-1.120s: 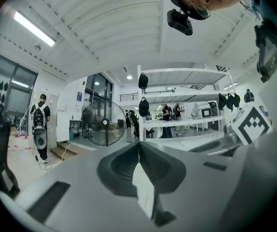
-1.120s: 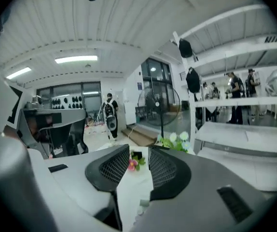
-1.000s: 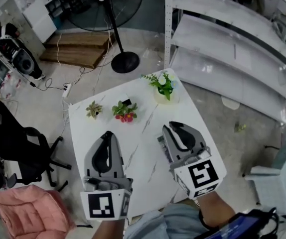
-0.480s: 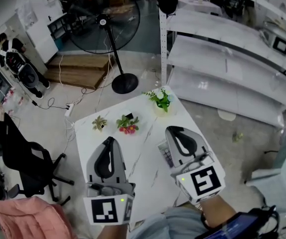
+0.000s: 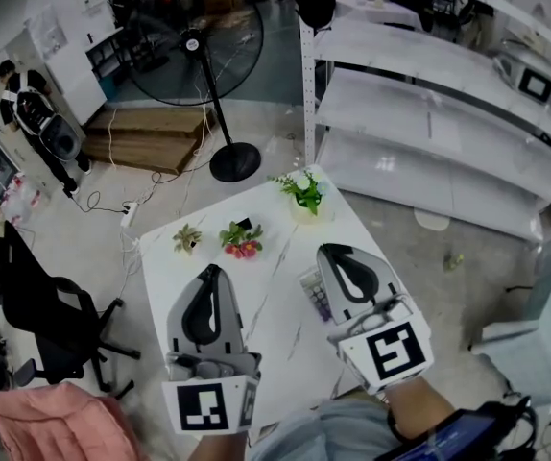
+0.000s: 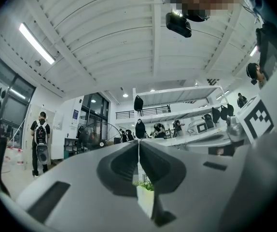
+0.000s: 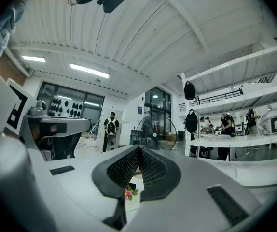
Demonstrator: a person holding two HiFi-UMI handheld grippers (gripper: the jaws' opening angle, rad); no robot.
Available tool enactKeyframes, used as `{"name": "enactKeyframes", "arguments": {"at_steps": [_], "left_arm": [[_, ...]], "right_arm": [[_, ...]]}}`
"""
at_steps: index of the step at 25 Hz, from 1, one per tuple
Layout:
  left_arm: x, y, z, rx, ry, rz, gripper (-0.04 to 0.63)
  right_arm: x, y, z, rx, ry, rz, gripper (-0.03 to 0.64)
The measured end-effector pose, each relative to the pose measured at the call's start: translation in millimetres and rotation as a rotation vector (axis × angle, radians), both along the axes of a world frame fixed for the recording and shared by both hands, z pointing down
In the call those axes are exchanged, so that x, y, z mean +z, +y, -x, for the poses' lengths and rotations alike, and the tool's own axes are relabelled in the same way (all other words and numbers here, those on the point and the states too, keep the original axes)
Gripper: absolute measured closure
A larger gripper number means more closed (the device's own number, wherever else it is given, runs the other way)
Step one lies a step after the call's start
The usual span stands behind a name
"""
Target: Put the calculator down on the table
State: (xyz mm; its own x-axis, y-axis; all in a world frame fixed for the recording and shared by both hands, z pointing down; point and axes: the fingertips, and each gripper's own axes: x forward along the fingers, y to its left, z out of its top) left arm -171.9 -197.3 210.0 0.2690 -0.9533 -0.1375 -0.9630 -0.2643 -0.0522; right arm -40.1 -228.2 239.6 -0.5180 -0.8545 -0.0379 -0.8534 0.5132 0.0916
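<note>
The grey calculator (image 5: 311,294) lies flat on the white marble table (image 5: 275,339). Only its left strip of keys shows; the rest is hidden under my right gripper (image 5: 339,254). That gripper hovers above it with its jaws pressed together and nothing between them, as the right gripper view (image 7: 138,150) also shows. My left gripper (image 5: 209,273) is held over the table's left half, level, with its jaws closed and empty; in the left gripper view (image 6: 138,144) its pads meet in a thin line.
Three small plants stand along the table's far edge: a succulent (image 5: 187,238), a red-flowered one (image 5: 242,240) and a green one in a white pot (image 5: 304,196). A fan stand (image 5: 234,161), a black chair (image 5: 40,305) and white shelves (image 5: 429,133) surround the table.
Both grippers have come up a little from the table and then held still. The calculator stays on the tabletop beside the right gripper.
</note>
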Motion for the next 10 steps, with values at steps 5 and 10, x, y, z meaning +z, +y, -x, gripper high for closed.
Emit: {"name": "enactKeyframes", "arguments": {"at_steps": [5,10], "left_arm": [[2.2,-3.6,-0.6,0.003,0.000,0.004,0.584],[-5.8,-9.5,-2.5,0.004,-0.005,-0.043,0.586]], "right_arm": [[1.8,-3.2,0.8,0.001,-0.001,0.002,0.600],[4.8,-8.0,1.3,0.001,0.000,0.005,0.600]]}}
